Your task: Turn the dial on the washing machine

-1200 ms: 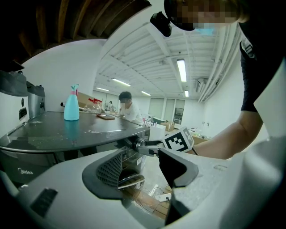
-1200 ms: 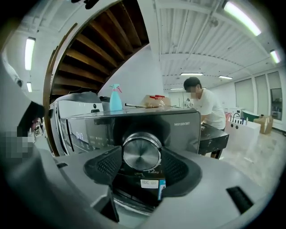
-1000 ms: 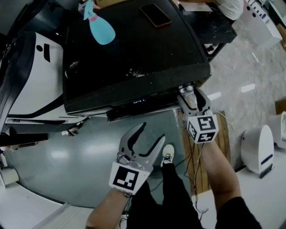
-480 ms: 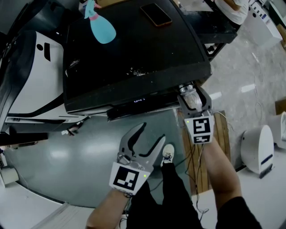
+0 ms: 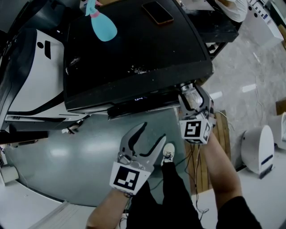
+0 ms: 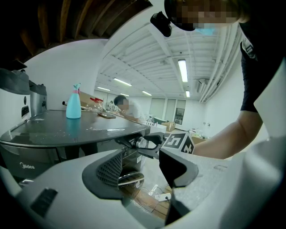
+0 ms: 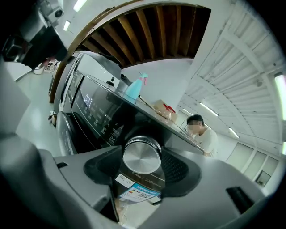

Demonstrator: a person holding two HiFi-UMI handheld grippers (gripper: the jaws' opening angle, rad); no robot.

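Head view: shows the right gripper (image 5: 191, 95) right of centre, jaws closed on the silver dial (image 5: 187, 91) under the front edge of the dark washing machine (image 5: 134, 53). Against a second ago, finds its marker cube (image 5: 195, 129) rolled and shifted a little left, the forearm angled with it. Keeps the left gripper (image 5: 152, 133) at lower centre as before, jaws wide and empty above the grey floor (image 5: 67, 156). Places a teal spray bottle (image 5: 103, 26) and a phone (image 5: 157, 12) on the machine's lid, at the top of the frame.

Left gripper view: confirms wide jaws with nothing between. Looks sideways at the right gripper on the dial, mid-frame, seen only from above in the head view.

Right gripper view: fills the centre with the dial's round metal face, pinched between both jaws. Adds the lit display (image 7: 87, 99) at left and a printed sticker (image 7: 136, 190) below the dial, neither legible from the head view.
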